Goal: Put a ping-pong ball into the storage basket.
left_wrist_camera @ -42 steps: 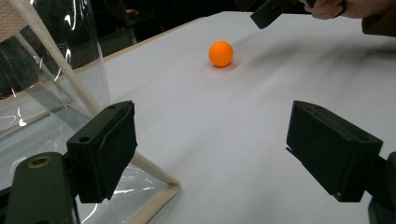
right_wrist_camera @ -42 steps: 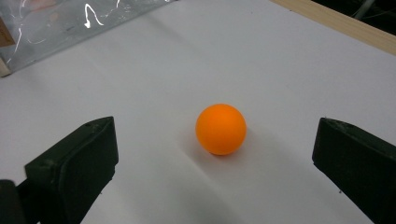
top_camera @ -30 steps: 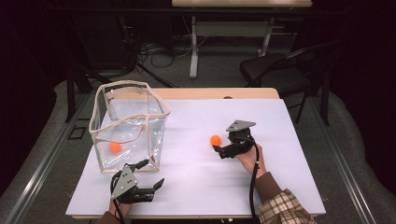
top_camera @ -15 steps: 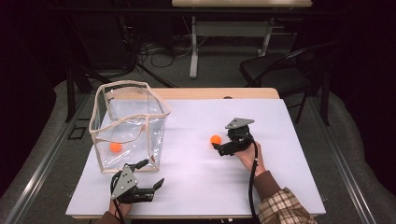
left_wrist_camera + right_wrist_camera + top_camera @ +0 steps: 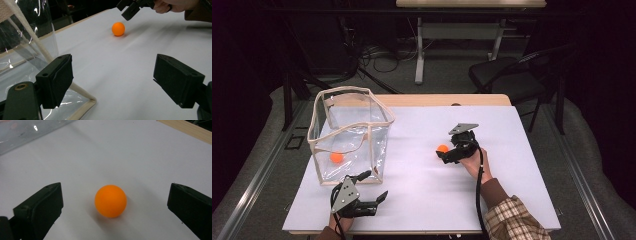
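An orange ball (image 5: 442,148) (image 5: 110,201) (image 5: 118,29) lies on the white table top (image 5: 422,130), just left of my right gripper (image 5: 444,155). That gripper (image 5: 112,206) is open, its two black jaws wide apart on either side of the ball without touching it. A second orange ball (image 5: 336,158) rests inside the clear plastic bag (image 5: 349,137) with a beige trim at the left. My left gripper (image 5: 374,187) (image 5: 112,82) is open near the table's front edge, just in front of the bag's near corner, holding nothing.
The bag's beige seam (image 5: 30,40) runs close by the left gripper's left jaw. A wooden table edge (image 5: 437,100) shows at the back. Behind the table stand a black chair (image 5: 512,75) and a desk frame (image 5: 422,45) with cables on the floor.
My right gripper has crept slightly closer to the orange ball. The left gripper, both balls and the bag have stayed put.
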